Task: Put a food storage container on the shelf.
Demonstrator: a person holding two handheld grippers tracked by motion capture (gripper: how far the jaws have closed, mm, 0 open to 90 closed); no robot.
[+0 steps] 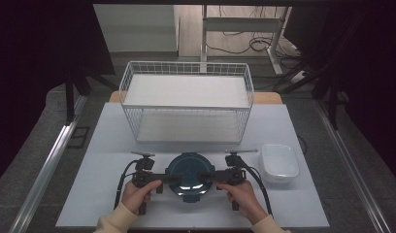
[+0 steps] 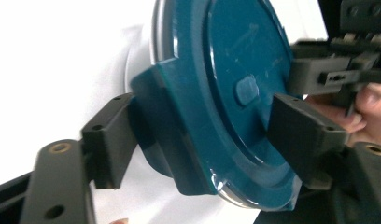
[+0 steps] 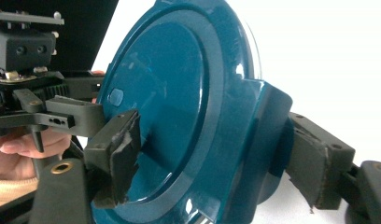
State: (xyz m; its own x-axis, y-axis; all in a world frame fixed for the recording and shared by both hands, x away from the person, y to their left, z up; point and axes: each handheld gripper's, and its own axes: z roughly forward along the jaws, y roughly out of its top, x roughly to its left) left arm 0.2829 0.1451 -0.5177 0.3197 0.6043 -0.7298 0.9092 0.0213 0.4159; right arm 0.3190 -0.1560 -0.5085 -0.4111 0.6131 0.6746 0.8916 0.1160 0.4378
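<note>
Round teal lidded container (image 1: 189, 177) sits on the worktop (image 1: 104, 145) at 6 o'clock, right in front of me, centre near edge. Wire basket (image 1: 186, 102) is at 12 o'clock behind it, white tub (image 1: 279, 162) at 3 o'clock.

Left claw (image 1: 173, 178) comes in from 9 o'clock, right claw (image 1: 205, 177) from 3 o'clock. Each straddles a latch tab on the lid rim: one pad on top of the lid, one under the tab. Left gripper view: tab (image 2: 170, 130) between my jaws, top pad looks on the lid, lower pad looks close against the tab. Right gripper view: same story on the other tab (image 3: 258, 140). Can't tell if either is truly clamped or just about to bite; calling them not yet firm.

Risks, my read:
- Uneven bite left vs right tips the container on lift.
- Pads grab the tab only, the latch pops open, the lid parts from the base.
- Right top pad is ragged, so it may slip on the glossy lid.

Contents: lid on, can't see inside. Wire basket looks empty on both levels. White tub looks empty too.
</note>
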